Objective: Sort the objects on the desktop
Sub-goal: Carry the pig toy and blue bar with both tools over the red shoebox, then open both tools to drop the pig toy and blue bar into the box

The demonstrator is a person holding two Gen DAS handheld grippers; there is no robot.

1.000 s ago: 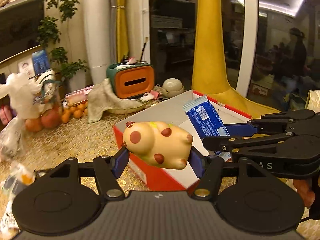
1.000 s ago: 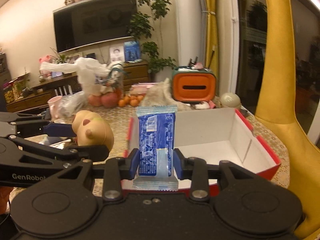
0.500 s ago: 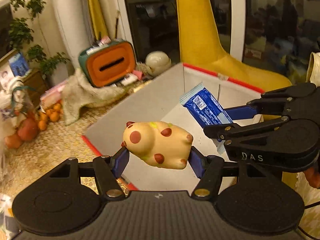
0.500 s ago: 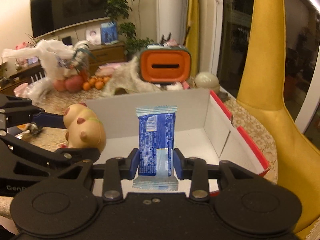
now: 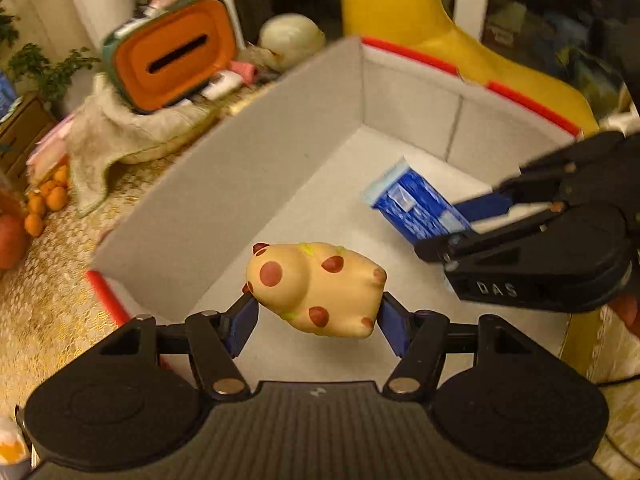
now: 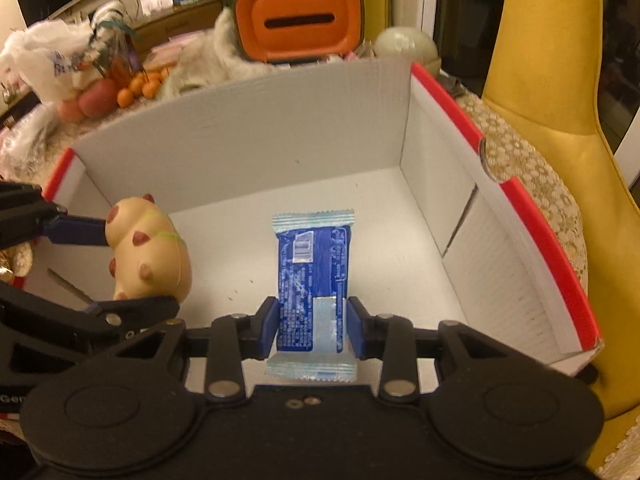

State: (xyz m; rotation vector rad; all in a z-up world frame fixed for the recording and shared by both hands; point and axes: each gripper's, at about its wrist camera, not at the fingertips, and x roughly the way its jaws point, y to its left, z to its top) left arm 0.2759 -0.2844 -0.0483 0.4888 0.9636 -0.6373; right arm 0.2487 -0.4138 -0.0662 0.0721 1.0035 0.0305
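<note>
My left gripper [image 5: 316, 316] is shut on a cream toy with red-brown spots [image 5: 316, 288] and holds it inside the open box [image 5: 224, 188], above its white floor. The toy also shows at the left of the right wrist view [image 6: 148, 252]. My right gripper [image 6: 312, 326] is shut on a blue snack packet [image 6: 312, 276] and holds it over the middle of the same box [image 6: 440, 184]. In the left wrist view the packet [image 5: 416, 208] hangs to the right of the toy. The box has white inner walls and a red outer rim.
An orange tissue box [image 6: 298, 20] on a beige cloth stands behind the box, beside a pale round object [image 6: 406, 44]. Oranges and apples [image 6: 120, 92] with a white bag lie at the back left. A yellow chair [image 6: 552, 80] stands at the right.
Both grippers have moved forward and down over the box, from in front of its wall to inside it, still holding the toy and the packet.
</note>
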